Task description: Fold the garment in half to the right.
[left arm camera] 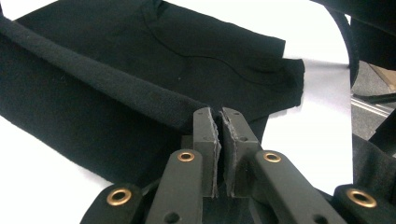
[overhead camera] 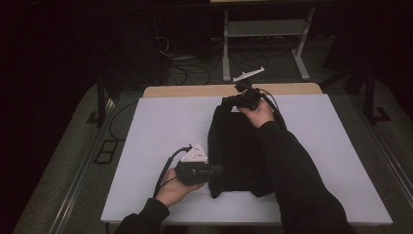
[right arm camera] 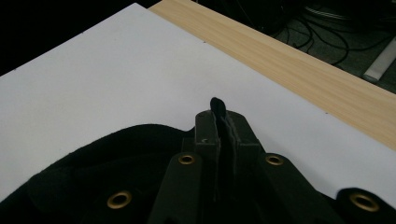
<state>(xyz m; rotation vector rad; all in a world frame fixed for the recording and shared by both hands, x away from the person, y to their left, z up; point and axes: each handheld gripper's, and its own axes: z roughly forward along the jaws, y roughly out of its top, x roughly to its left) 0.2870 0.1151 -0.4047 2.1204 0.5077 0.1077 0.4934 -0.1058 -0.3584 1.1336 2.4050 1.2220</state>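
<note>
A black garment (overhead camera: 234, 146) lies folded lengthwise down the middle of the white table top (overhead camera: 160, 131). My left gripper (overhead camera: 214, 170) is at the garment's near left corner, shut on a rolled edge of the cloth (left arm camera: 140, 95). In the left gripper view the jaws meet at my left gripper (left arm camera: 219, 116) with fabric pinched between them. My right gripper (overhead camera: 231, 101) is at the garment's far end, shut on the cloth. In the right gripper view a small tab of black fabric (right arm camera: 217, 106) sticks up between the jaws of my right gripper (right arm camera: 220, 119).
A strip of bare wood (overhead camera: 195, 90) runs along the table's far edge. Beyond it stand a grey metal frame (overhead camera: 265, 34) and loose cables (overhead camera: 190, 68) on the floor. White table surface lies free on both sides of the garment.
</note>
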